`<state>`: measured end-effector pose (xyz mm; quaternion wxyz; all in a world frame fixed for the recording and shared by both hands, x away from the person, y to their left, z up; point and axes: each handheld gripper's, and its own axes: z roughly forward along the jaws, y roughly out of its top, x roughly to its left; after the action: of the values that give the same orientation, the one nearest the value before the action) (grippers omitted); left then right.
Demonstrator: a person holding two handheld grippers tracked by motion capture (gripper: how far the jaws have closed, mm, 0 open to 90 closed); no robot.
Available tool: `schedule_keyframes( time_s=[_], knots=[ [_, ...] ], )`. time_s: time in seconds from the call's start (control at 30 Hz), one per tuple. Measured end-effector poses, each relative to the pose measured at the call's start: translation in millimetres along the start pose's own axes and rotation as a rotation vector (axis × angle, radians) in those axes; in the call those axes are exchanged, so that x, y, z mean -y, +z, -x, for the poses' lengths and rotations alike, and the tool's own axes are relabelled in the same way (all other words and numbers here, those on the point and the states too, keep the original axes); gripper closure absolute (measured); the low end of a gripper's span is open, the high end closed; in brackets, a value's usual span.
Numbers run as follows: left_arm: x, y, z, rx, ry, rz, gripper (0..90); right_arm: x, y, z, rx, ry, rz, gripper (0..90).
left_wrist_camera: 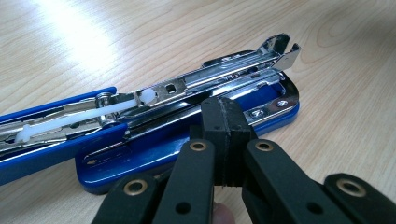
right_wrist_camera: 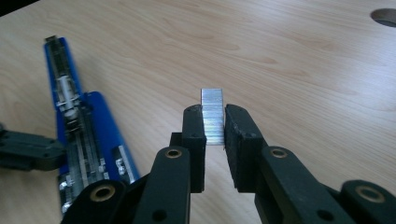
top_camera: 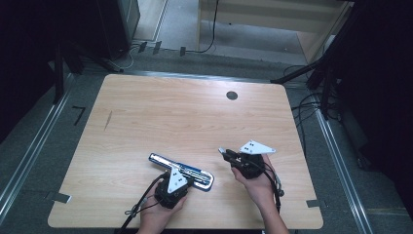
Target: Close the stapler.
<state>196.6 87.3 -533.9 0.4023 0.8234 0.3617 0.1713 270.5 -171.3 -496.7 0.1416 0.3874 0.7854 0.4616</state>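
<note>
So this looks like a stapler reload. The blue stapler (top_camera: 181,170) lies flat on the wooden table (top_camera: 160,112) near the person's edge, flipped wide open so the chrome staple channel (left_wrist_camera: 219,77) faces up and the white pusher rod (left_wrist_camera: 84,116) is exposed. That's the point of laying it open like that: the channel is easy to drop staples into from above.

The left gripper (left_wrist_camera: 227,121) has its jaws squeezed fully together with nothing between them, and the tips sit right at the stapler's base, touching or nearly so. Best guess is it's just pinning the thing so it can't slide.

The right gripper (right_wrist_camera: 215,126) is clamped on a strip of staples (right_wrist_camera: 212,114), held upright between the pads with the top poking out above them. It hangs off to the stapler's right, clear of the table, and the strip isn't lined up with the channel yet.
</note>
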Motion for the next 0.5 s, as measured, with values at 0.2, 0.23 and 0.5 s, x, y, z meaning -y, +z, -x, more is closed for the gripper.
schedule_keyframes(
  time_s=[0.2,0.23,0.5],
  knots=[
    [0.0,0.1,0.3,-0.001,-0.001,0.001,90.0,-0.9,-2.5,-17.8,-0.042,-0.05,-0.014,79.9],
    [0.0,0.0,0.3,-0.002,0.0,0.001,90.0,-0.9,-2.0,-20.8,-0.054,-0.058,-0.015,79.9],
    [0.0,0.1,0.2,-0.001,-0.001,0.001,90.0,-1.7,1.5,-37.3,-0.113,-0.125,-0.043,79.9]
  ],
)
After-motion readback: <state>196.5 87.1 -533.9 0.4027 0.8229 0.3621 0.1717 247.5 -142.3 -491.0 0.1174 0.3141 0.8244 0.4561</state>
